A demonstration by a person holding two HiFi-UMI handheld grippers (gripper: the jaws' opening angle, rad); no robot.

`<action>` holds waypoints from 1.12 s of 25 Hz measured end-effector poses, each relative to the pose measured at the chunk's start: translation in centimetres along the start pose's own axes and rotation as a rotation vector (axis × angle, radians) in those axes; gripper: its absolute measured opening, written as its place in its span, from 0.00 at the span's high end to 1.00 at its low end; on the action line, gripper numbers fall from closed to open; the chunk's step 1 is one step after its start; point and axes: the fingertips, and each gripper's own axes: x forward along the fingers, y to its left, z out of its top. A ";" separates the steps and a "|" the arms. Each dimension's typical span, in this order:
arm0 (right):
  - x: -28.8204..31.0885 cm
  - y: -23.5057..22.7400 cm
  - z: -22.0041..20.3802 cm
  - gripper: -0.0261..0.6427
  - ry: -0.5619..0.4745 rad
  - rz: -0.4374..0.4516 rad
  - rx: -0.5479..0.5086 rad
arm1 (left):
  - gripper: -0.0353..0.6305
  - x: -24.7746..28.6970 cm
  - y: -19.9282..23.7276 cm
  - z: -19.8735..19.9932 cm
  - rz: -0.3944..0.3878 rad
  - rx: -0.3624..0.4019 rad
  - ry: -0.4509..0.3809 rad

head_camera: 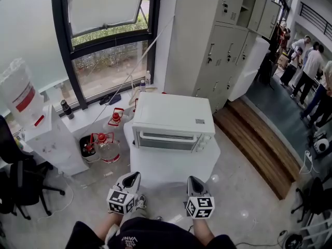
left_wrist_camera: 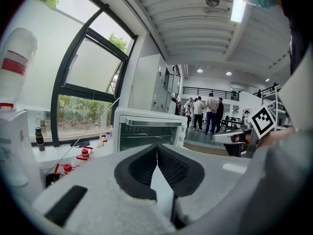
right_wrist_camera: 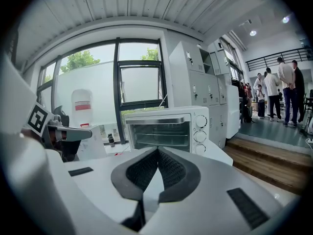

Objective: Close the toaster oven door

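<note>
A white toaster oven stands on a table draped in white, and its glass door is upright against the front. In the left gripper view the oven is straight ahead; in the right gripper view the oven shows its knobs on the right. My left gripper and right gripper hover side by side at the table's near edge, short of the oven. Both are shut with nothing between the pads, as the left gripper and right gripper show in their own views.
A water dispenser stands at the left, with red-capped water jugs on the floor beside the table. A black chair is at the near left. Grey lockers rise behind the oven. A wooden step and several people are at the right.
</note>
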 end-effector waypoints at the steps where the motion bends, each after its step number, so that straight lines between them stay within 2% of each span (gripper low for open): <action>1: -0.2 0.1 -0.2 0.96 0.002 0.002 0.000 | 0.92 -0.2 -0.1 -0.1 0.002 0.000 0.001; 15: -2.9 0.6 -1.0 0.96 0.018 0.021 -0.018 | 0.92 -3.0 -0.9 -0.6 0.030 -0.005 -0.002; 28: -3.7 0.1 -1.3 0.96 0.016 0.015 -0.004 | 0.92 -2.9 -2.2 -0.8 0.012 0.006 0.009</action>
